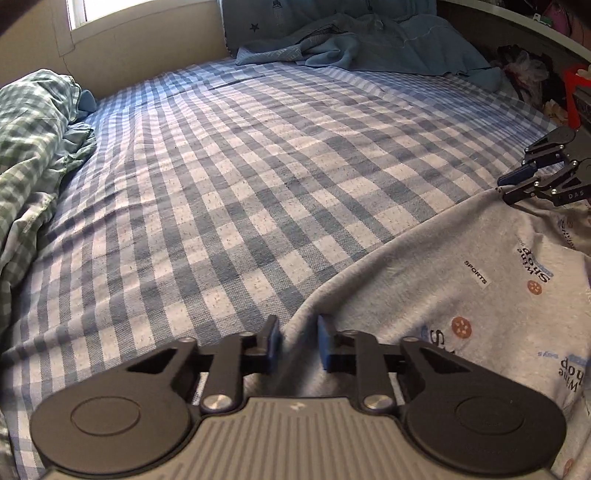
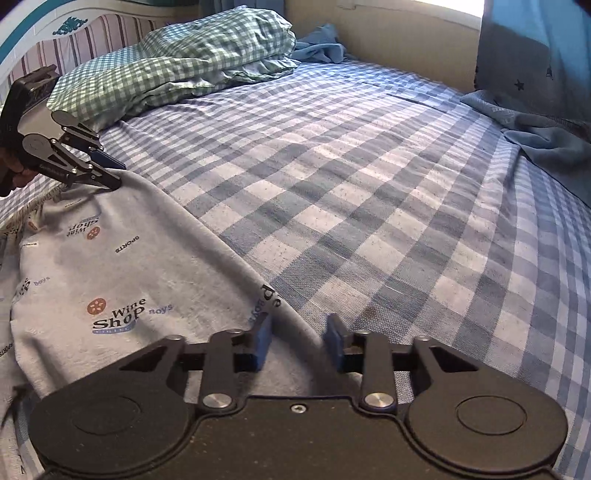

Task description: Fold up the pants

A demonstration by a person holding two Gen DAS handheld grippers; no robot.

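Grey pants (image 1: 461,295) printed with "Wine Shop" and "SPORTS" lie flat on the blue checked bed sheet (image 1: 221,184), filling the lower right of the left wrist view. My left gripper (image 1: 298,341) is shut on a raised ridge of their far edge. In the right wrist view the pants (image 2: 110,277) spread to the lower left, and my right gripper (image 2: 297,339) is shut on the same edge further along. Each view shows the other gripper from the side, the right gripper (image 1: 504,186) and the left gripper (image 2: 116,173), clamped on the edge.
A crumpled green checked quilt (image 2: 177,62) lies by the striped headboard (image 2: 74,33). A blue blanket (image 1: 369,48) and a star-print pillow (image 1: 258,22) sit at the other end. The wall under a window (image 1: 129,40) bounds the far side. Clutter (image 1: 535,70) stands beside the bed.
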